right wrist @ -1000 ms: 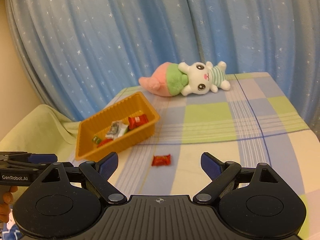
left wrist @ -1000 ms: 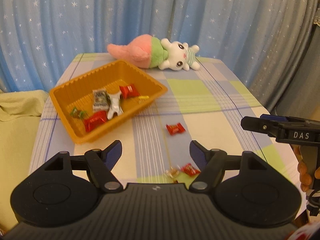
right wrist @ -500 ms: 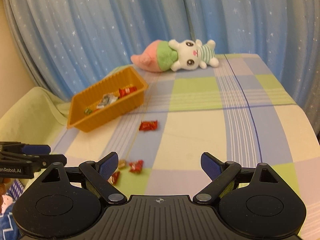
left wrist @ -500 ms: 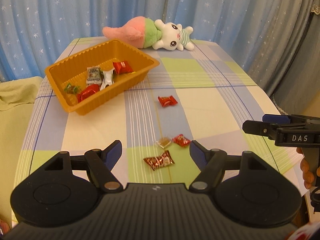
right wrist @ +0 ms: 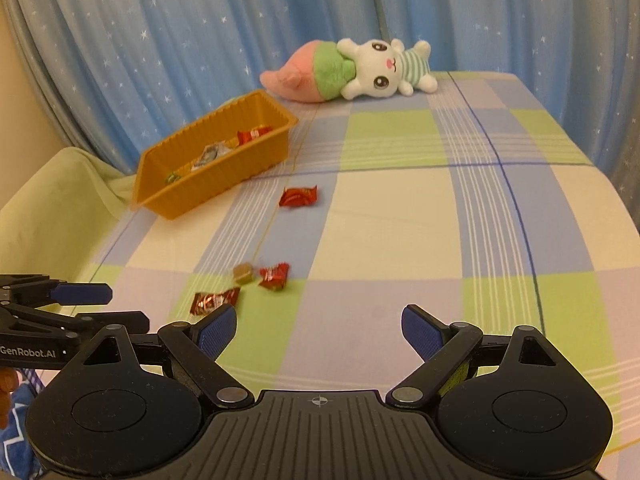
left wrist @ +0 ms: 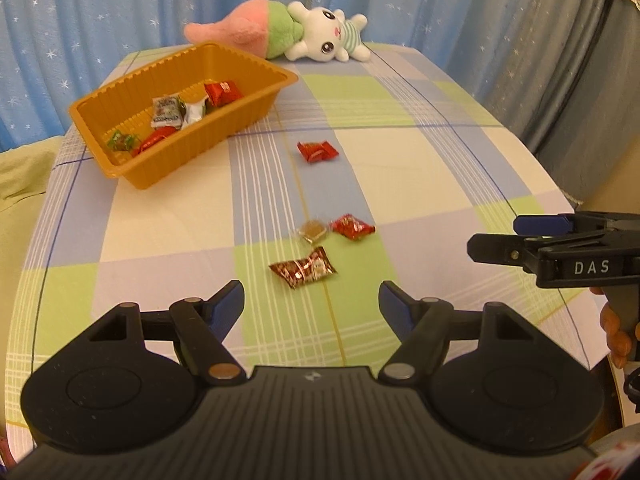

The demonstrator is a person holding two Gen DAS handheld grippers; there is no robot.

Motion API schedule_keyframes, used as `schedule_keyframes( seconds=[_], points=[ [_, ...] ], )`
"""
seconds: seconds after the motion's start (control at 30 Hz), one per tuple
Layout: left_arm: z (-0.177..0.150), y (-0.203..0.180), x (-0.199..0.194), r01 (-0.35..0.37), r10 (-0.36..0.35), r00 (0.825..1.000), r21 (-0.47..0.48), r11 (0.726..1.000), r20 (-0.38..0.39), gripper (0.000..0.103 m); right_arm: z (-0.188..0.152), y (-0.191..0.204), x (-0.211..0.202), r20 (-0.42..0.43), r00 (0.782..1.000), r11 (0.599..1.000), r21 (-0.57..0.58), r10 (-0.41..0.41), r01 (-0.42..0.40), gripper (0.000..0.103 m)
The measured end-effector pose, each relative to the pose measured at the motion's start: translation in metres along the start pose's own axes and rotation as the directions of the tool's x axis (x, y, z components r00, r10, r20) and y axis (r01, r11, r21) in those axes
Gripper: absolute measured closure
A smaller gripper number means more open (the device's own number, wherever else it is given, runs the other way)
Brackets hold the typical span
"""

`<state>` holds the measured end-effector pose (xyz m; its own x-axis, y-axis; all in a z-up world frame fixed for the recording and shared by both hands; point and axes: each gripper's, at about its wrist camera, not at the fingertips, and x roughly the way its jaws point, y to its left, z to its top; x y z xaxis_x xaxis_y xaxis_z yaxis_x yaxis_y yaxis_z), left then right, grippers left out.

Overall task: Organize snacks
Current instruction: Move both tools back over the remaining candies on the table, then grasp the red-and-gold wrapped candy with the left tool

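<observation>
- Nearest the left gripper [left wrist: 311, 304], a dark red foil packet [left wrist: 302, 267] lies flat on a green square of the checked cloth [left wrist: 420, 184], crinkled and shiny, slightly askew; in the right view the same packet sits just beyond that gripper's left finger.
- Just past it lie a small brown sweet [left wrist: 313, 230] in clear wrap and, beside it on the right, a bright red wrapper [left wrist: 353, 227]; whether those two touch I cannot tell.
- Farther up the cloth, well apart from that cluster, a red pack [left wrist: 317, 151] lies alone on a blue stripe.
- To the far left stands an orange tray [left wrist: 248, 110], ribbed walls, set at an angle; it holds a red pack, two pale wrapped pieces, a green sweet and another red one.
- At the far edge a plush rabbit [left wrist: 324, 40] in a pink and green carrot suit lies on its side against the starry blue curtain [left wrist: 100, 8].
- Nothing lies between either gripper and the loose snacks.
- A yellow-green cushion [right wrist: 48, 208] sits off the table's left side.
- The left gripper points down at the cloth, blue pads spread wide, nothing between them.
- The right gripper [right wrist: 318, 330] also tilts down, jaws wide and empty; in the left view it pokes in from the right edge, fingers [left wrist: 618, 336] of a hand wrapped round its handle.
</observation>
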<state>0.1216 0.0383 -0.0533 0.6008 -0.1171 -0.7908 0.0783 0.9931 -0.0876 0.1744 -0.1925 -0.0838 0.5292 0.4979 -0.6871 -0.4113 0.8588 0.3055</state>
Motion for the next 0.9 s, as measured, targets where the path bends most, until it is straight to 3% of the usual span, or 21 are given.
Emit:
schedule_keyframes(
  seconds=[0.37, 0.6, 0.9],
  points=[
    [-0.007, 0.003, 0.022, 0.013, -0.011, 0.999, 0.066, 0.998, -0.032, 0.032, -0.011, 0.008, 0.012, -0.042, 0.999, 1.000, 0.011, -0.008, 0.009, 0.014],
    [-0.004, 0.005, 0.041, 0.024, -0.017, 0.998, 0.135, 0.991, -0.054, 0.040, -0.009, 0.008, 0.020, -0.054, 0.998, 0.999, 0.042, -0.023, 0.025, 0.014],
    [0.007, 0.003, 0.070, 0.043, -0.024, 0.997, 0.271, 0.962, -0.073, 0.040, -0.008, 0.002, 0.024, -0.061, 0.996, 0.992, 0.103, -0.062, 0.068, 0.014]
  ],
)
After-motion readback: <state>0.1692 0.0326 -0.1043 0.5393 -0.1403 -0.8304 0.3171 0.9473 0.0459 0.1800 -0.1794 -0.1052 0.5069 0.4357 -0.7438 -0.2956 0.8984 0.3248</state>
